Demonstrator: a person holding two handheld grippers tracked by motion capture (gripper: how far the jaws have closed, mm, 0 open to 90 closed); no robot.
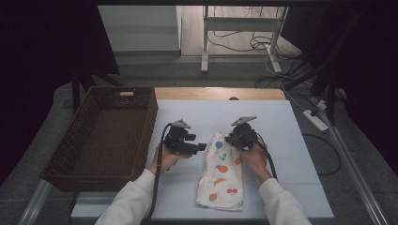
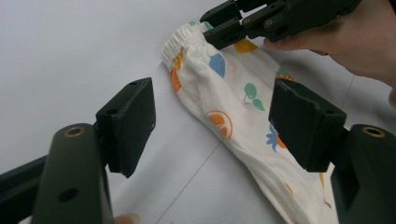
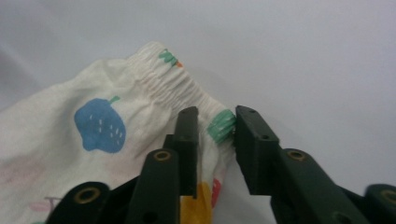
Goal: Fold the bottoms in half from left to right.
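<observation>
Two tongs: both at the far, elastic end of one printed cloth; fig. legend follows.

Cloth (image 1: 221, 171): cream fabric w/ fruit print, folded to a narrow strip, lying flat on the table, long axis near-to-far, approx. mid-table, right of the basket.

Elastic hem (image 3: 168, 84): gathered band at the strip's far end; lies on the table surface.

Right tongs (image 1: 233, 138): at the hem's right corner. Jaws narrowed to a small gap w/ the gathered edge between them; a sliver of space shows beside one pad, so judged closing on, not yet firmly clamped to, the cloth.

Left tongs (image 1: 202, 147): just left of the strip's far end, jaws wide apart, nothing between them; the left gripper view looks across the cloth toward the right tongs.

Table (image 1: 187, 117): white sheet over a wooden top; strip sits well inside its edges.

Basket (image 1: 80, 136): dark woven, rectangular, at left, apart from the cloth; nothing seen in it.

Hands (image 1: 256, 159): each holds its tool from the near side; white sleeves.

Progress (judged): cloth looks already folded lengthwise; the pick-up of the far end is just starting. Left to do, prob.: secure right grip, bring left tongs onto the opposite corner, then a further fold or transfer to the basket.
</observation>
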